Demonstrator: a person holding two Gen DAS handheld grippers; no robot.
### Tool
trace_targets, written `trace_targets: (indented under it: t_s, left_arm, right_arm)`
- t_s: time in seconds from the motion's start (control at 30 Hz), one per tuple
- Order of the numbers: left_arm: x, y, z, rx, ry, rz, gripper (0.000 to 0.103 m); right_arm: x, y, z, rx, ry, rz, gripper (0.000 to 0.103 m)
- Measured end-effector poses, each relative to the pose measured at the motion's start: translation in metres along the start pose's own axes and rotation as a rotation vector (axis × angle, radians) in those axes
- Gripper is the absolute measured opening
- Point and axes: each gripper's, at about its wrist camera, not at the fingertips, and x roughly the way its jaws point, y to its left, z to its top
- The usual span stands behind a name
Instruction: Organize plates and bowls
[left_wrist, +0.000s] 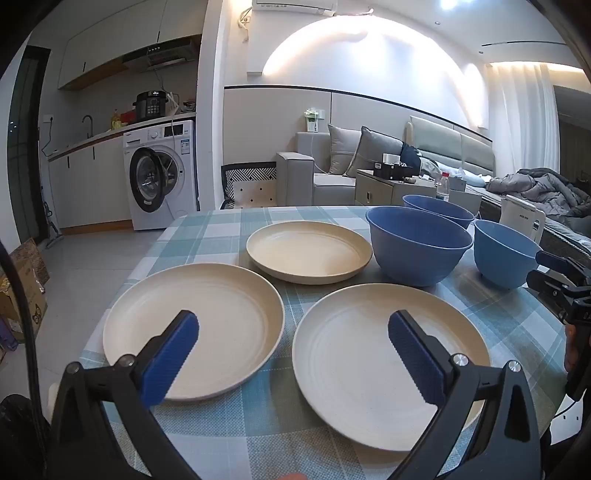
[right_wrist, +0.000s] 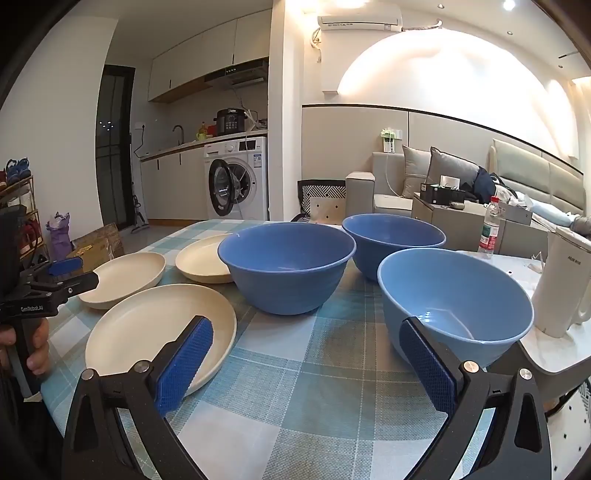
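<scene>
Three cream plates and three blue bowls sit spread in single layers on a table covered by a teal-and-white checked cloth (left_wrist: 229, 424), none yet stacked, as a person prepares to sort them with a handheld gripper in each hand. The left gripper (left_wrist: 293, 358) hangs with its jaws spread wide and nothing between them, poised above the gap separating the near-left plate (left_wrist: 229, 325) and the near-right plate (left_wrist: 351, 362); a third plate (left_wrist: 308, 251) lies farther back, just left of the darker blue bowl (left_wrist: 417, 247). The right gripper (right_wrist: 306, 363) is likewise wide apart and empty, angled down over bare cloth, with the lighter blue bowl (right_wrist: 454, 295) just beyond its right finger and a near plate (right_wrist: 155, 325) at its left finger. A second dark bowl (right_wrist: 393, 236) stands at the far side, close behind the others.

The grouping appears deliberate: plates to the left, bowls to the right, so each hand faces its own kind. Judging by the layout, the task has barely begun, and nesting like with like looks the natural first move. A white electric kettle (right_wrist: 565, 280) at the table's right edge stands close to the lighter bowl and could be knocked during a lift.
</scene>
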Motion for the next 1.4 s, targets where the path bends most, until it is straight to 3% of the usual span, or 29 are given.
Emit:
trace_targets:
  t_s: [0.07,1.4]
  left_arm:
    - [-0.0014,0.0006,-0.0006,-0.012,-0.025,-0.003,0.103]
    - [-0.0018,0.0037,0.0015,-0.007,-0.008,0.002,0.103]
  right_arm:
    - [0.0008,-0.0002,0.0002,0.001,0.002,-0.002,0.103]
    - [-0.0025,0.0029,0.0033,-0.006,-0.01,0.002,0.103]
